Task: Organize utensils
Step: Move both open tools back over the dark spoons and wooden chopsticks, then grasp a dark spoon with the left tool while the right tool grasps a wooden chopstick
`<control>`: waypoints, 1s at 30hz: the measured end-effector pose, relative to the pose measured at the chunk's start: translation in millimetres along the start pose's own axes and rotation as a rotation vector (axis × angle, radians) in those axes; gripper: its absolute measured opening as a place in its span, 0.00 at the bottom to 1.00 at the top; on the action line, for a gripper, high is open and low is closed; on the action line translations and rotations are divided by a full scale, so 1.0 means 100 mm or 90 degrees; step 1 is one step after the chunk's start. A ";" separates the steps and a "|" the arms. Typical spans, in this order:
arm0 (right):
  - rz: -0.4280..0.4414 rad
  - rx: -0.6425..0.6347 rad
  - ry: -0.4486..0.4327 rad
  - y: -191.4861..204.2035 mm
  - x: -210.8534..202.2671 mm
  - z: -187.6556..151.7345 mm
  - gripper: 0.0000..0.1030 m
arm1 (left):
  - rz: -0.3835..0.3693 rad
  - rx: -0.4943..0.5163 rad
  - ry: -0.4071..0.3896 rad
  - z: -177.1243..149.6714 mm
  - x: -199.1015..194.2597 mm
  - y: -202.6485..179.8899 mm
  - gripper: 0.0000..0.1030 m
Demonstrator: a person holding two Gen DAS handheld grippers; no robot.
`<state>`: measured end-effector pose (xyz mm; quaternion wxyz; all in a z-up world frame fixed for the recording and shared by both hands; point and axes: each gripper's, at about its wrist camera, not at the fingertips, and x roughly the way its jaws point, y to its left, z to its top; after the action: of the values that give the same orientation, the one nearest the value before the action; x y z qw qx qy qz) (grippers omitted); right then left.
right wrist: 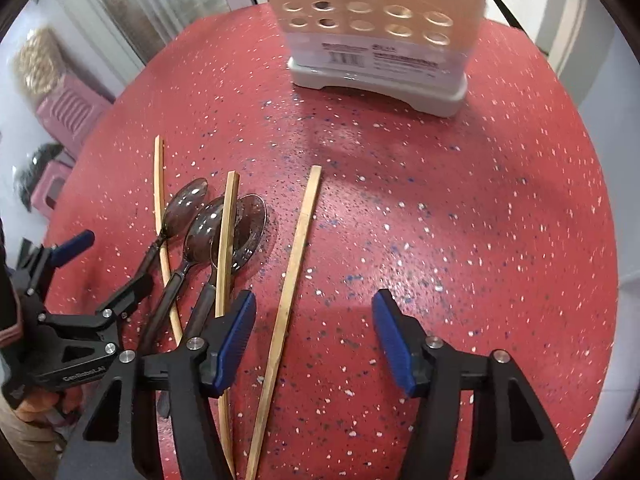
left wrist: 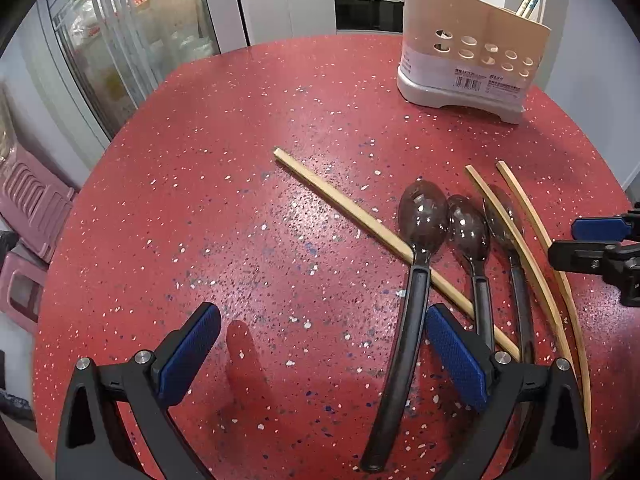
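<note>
Three dark see-through spoons lie side by side on the red speckled table, with three bamboo chopsticks among them. My left gripper is open low over the table, and the leftmost spoon's handle runs between its pads, close to the right one and not pinched. My right gripper is open too. One chopstick lies between its fingers, nearer the left pad and untouched. The other chopsticks cross the spoons.
A beige perforated utensil holder on a grey base stands at the table's far right with chopsticks in it. Pink stools and a glass cabinet stand beyond the left edge. A person's sleeve shows behind the left gripper.
</note>
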<state>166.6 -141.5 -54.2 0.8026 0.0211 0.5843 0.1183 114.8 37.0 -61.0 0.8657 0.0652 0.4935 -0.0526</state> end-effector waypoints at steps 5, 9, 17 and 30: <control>-0.035 -0.034 0.004 0.15 0.05 0.06 0.51 | -0.006 0.013 0.003 0.05 0.04 -0.02 1.00; -0.066 -0.063 0.007 0.27 0.10 0.11 0.45 | -0.022 0.038 0.006 0.12 0.04 -0.12 1.00; -0.070 -0.095 0.017 0.41 0.12 0.18 0.33 | -0.063 0.086 0.030 0.23 0.03 -0.26 0.82; -0.003 -0.085 0.011 0.23 0.06 0.15 0.06 | -0.112 0.084 0.027 0.24 -0.04 -0.36 0.35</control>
<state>179.1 -116.7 -50.8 0.7974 -0.0350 0.5821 0.1553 127.2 -2.2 -47.8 0.8409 0.0798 0.5110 -0.1594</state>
